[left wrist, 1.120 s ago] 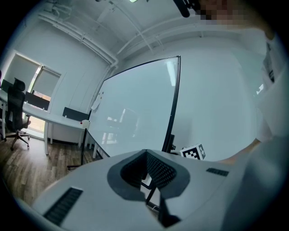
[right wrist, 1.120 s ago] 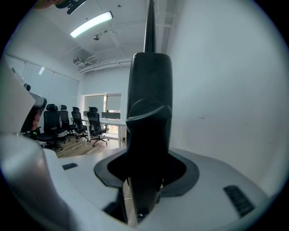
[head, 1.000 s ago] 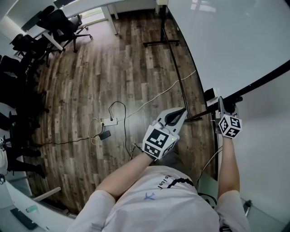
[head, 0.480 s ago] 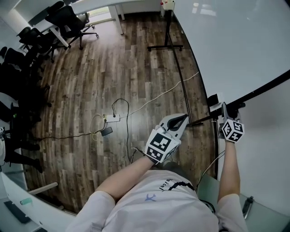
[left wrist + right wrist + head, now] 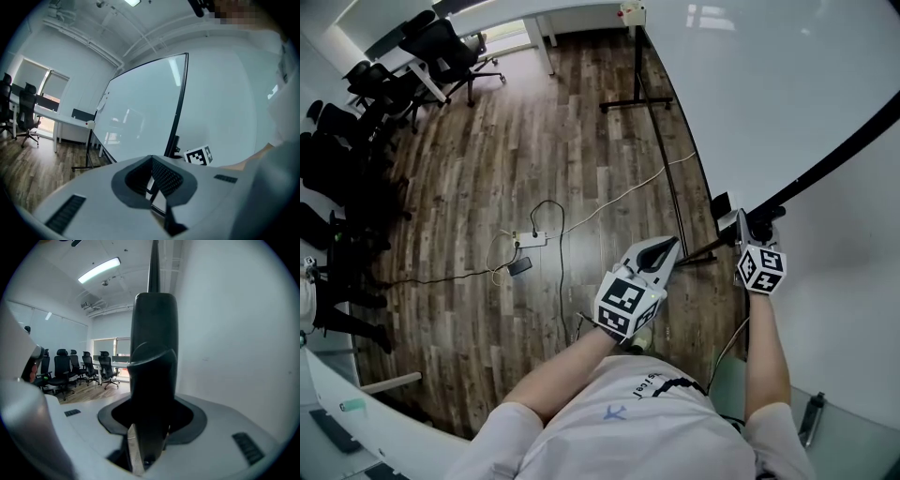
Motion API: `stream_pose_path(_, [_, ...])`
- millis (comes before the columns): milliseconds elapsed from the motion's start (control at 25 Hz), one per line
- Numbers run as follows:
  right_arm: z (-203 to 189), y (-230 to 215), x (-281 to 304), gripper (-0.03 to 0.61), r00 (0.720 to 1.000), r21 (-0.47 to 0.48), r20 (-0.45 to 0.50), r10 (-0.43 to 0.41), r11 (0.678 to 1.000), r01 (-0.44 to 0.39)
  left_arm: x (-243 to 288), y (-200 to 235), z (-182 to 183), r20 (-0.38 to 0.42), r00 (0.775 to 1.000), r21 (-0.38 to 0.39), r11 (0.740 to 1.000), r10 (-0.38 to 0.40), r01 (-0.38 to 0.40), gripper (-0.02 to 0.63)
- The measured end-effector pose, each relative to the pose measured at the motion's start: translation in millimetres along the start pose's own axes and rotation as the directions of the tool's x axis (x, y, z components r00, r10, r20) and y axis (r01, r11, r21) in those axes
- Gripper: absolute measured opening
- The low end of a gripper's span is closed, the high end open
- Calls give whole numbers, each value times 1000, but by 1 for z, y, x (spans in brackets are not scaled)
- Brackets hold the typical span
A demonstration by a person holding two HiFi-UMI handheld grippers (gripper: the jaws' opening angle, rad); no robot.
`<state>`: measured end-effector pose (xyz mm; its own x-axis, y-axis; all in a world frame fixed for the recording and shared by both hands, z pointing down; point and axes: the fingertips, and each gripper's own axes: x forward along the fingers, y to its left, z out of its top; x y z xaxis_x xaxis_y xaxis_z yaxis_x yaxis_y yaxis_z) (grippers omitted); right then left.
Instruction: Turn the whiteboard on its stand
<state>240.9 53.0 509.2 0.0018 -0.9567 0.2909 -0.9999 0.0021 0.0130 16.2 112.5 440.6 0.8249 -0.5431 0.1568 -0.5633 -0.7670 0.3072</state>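
Observation:
The large whiteboard (image 5: 787, 84) hangs tilted on its black stand (image 5: 668, 173), and its glossy face also fills the left gripper view (image 5: 140, 112). Its black frame edge (image 5: 853, 145) runs down to my right gripper (image 5: 748, 223), which is shut on it. In the right gripper view that black frame (image 5: 153, 357) stands upright between the jaws of the right gripper (image 5: 152, 411). My left gripper (image 5: 666, 246) hovers over the floor just left of the stand's rail, touching nothing. Seen from its own camera, the left gripper (image 5: 152, 161) is shut, with its pads meeting at the tips and nothing between them.
A power strip (image 5: 530, 241) and several cables lie on the wooden floor. The stand's far foot (image 5: 636, 94) sits near a white table. Black office chairs (image 5: 441, 52) crowd the upper left. A white wall (image 5: 862, 281) is close on the right, and a table edge (image 5: 337, 403) lies at lower left.
The whiteboard's black edge now runs steeper in the head view. My right gripper has shifted slightly up and left with it. The left gripper has hardly moved.

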Motion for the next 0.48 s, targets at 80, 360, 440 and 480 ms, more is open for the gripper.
stream_pose_path(80, [-3,1,-9,179,1000,0,-2,1,1000,-1,-2,-11,-5,-5,1000,3,1000,6,-6,11])
stream_pose_path(360, [-14,9,-31,179,999,-26,-40,8,1000,-9,-14,-31,-15,-10,999,17,999,30,-30,11])
stream_pose_path(440, [-18,10,-37,179,999,-31,-52,0,1000,-2,-14,-34,-16,-9,999,18,999,31,-31,11])
stream_pose_path(480, [-20,10,-42,179,998,-31,-55,-3,1000,1,-14,-37,-17,-8,1000,19,999,29,-29,11])
